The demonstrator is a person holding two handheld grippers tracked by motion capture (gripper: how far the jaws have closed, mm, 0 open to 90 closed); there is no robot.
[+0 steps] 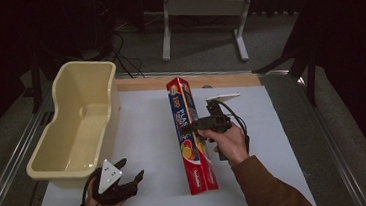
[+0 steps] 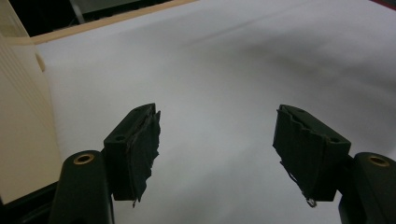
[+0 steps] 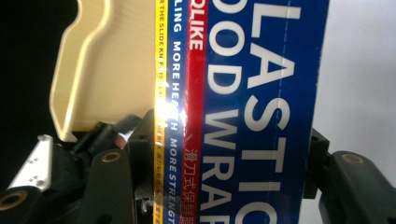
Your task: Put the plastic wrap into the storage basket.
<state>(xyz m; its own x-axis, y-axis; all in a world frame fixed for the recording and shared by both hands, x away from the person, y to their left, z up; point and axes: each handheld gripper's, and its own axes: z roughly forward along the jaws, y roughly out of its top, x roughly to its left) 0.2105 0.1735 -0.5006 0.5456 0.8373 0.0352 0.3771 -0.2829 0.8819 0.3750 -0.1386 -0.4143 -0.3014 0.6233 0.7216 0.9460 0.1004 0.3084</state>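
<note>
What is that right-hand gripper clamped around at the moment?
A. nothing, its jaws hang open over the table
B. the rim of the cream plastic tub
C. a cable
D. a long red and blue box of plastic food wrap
D: in the right gripper view the plastic wrap box fills the gap between the two black jaws, and the high view shows the right gripper gripping that box partway along its length.
</note>
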